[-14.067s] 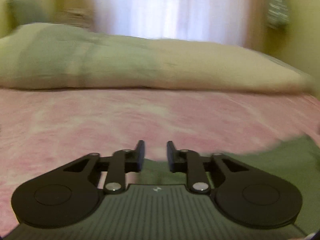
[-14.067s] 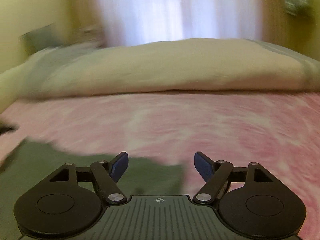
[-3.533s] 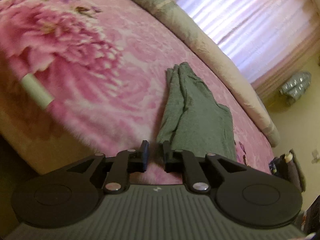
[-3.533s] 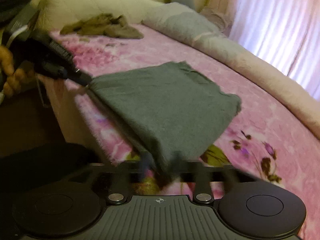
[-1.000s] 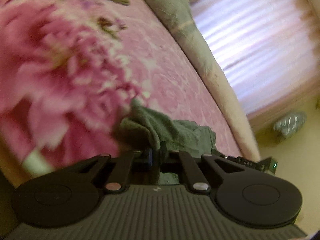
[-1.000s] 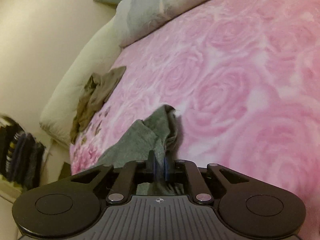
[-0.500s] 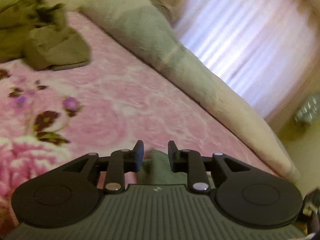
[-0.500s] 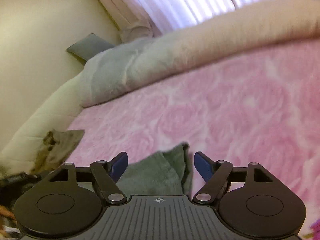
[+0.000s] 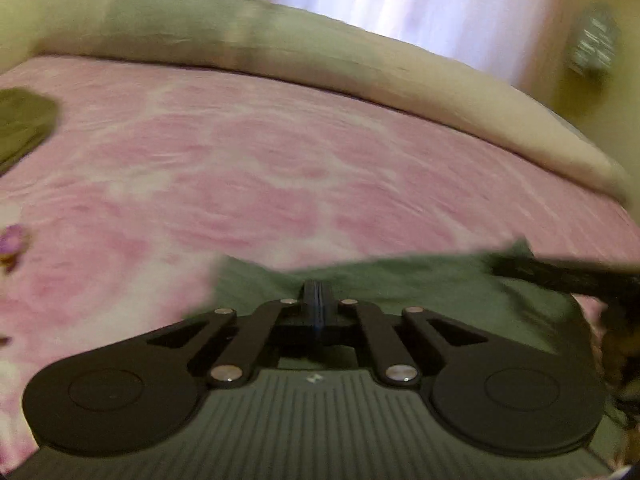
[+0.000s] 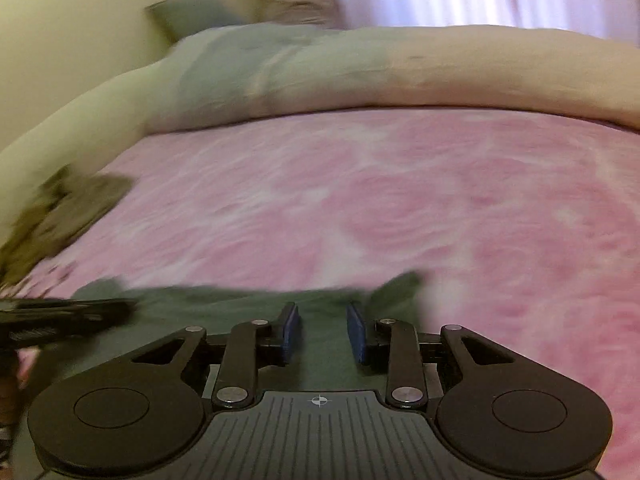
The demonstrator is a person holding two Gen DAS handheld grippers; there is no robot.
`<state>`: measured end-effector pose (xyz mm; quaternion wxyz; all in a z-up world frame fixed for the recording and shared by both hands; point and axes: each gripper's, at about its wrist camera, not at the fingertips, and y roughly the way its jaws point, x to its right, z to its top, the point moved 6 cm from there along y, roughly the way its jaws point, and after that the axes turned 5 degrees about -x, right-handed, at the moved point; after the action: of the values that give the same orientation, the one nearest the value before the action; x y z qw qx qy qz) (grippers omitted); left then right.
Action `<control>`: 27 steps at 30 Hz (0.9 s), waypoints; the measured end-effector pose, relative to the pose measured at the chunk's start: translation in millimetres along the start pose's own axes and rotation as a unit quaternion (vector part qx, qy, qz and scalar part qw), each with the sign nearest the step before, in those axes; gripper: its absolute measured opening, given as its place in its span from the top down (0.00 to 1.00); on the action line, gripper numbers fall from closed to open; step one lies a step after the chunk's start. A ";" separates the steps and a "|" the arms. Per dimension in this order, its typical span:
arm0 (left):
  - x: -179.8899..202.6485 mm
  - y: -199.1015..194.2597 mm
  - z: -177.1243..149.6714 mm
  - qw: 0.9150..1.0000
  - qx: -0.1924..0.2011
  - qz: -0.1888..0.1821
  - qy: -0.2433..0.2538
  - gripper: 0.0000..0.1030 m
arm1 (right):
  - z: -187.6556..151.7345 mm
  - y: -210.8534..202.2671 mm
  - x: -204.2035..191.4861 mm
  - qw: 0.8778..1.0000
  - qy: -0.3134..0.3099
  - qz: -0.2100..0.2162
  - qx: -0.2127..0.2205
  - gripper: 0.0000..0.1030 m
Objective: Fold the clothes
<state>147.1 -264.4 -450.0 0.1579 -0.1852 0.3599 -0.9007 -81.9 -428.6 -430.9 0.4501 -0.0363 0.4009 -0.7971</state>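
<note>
A grey-green garment lies flat on the pink rose-patterned bedspread, close under both grippers. My left gripper is shut, its pads pressed together at the garment's far edge, where the cloth puckers. My right gripper hovers low over the same garment, open, with only cloth below the gap. Each tool shows in the other's view: the right one as a dark blurred bar, the left one as a dark bar. Both views are motion-blurred.
A long rolled duvet, grey-green and cream, runs along the far side of the bed. A crumpled olive garment lies at the left near the headboard. Bright curtains hang behind. Pink bedspread stretches beyond the garment.
The left gripper has gone from open to shut at the garment's edge. The right gripper's fingers have narrowed but stay open. Both views have swung to face the duvet.
</note>
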 end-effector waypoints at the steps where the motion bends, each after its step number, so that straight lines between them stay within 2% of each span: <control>1: -8.6 -3.0 1.7 1.000 0.005 0.011 -0.013 0.98 | -0.5 4.4 2.8 1.000 -0.002 -0.007 -0.004 0.70; 3: -22.2 -17.6 1.8 0.999 0.013 0.023 -0.037 0.98 | -1.4 13.1 8.5 1.000 -0.005 -0.021 -0.011 0.69; 5: -24.9 -45.5 -6.3 0.998 0.021 0.008 -0.058 0.98 | -2.5 -18.3 24.9 0.998 0.015 -0.057 0.002 0.69; 8: -11.5 -84.6 -26.4 0.998 0.015 0.006 -0.061 0.96 | -13.4 -63.1 15.4 0.999 0.022 -0.016 0.025 0.69; 12: 10.4 -121.7 -71.7 0.996 -0.002 -0.028 -0.087 0.96 | -54.5 -113.2 -49.0 0.998 -0.052 0.034 0.029 0.69; 14: 10.8 -135.2 -98.3 0.991 -0.014 -0.039 -0.126 0.92 | -79.8 -129.8 -53.1 0.999 0.010 0.048 0.023 0.69; 15: 11.1 -142.0 -111.5 0.988 -0.020 -0.045 -0.145 0.89 | -90.9 -136.5 -46.8 0.996 0.064 0.065 0.016 0.69; 16: 9.5 -147.3 -123.0 0.984 -0.025 -0.051 -0.167 0.82 | -102.3 -142.2 -39.3 0.988 0.127 0.090 0.009 0.57; 17: 6.7 -150.8 -132.5 0.979 -0.029 -0.061 -0.193 0.78 | -116.3 -143.2 -30.7 0.973 0.197 0.122 -0.004 0.41; 18: 3.8 -154.1 -140.8 0.971 -0.031 -0.077 -0.223 0.77 | -130.0 -144.4 -22.0 0.952 0.266 0.153 -0.018 0.21; 21: -5.7 -156.2 -154.2 0.952 -0.034 -0.103 -0.287 0.71 | -151.8 -137.5 -7.1 0.890 0.402 0.214 -0.019 0.21; 24: -15.4 -145.8 -151.0 0.945 -0.029 -0.091 -0.314 0.71 | -145.7 -120.2 -1.9 0.851 0.468 0.239 0.000 0.21; 27: -22.7 -136.6 -142.1 0.939 -0.016 -0.086 -0.332 0.70 | -137.4 -93.6 0.0 0.801 0.542 0.254 -0.016 0.22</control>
<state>82.9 -76.7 -453.9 0.1870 -0.5067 0.2843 -0.7921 -203.9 -319.6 -460.9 0.3452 0.4976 0.5870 -0.5372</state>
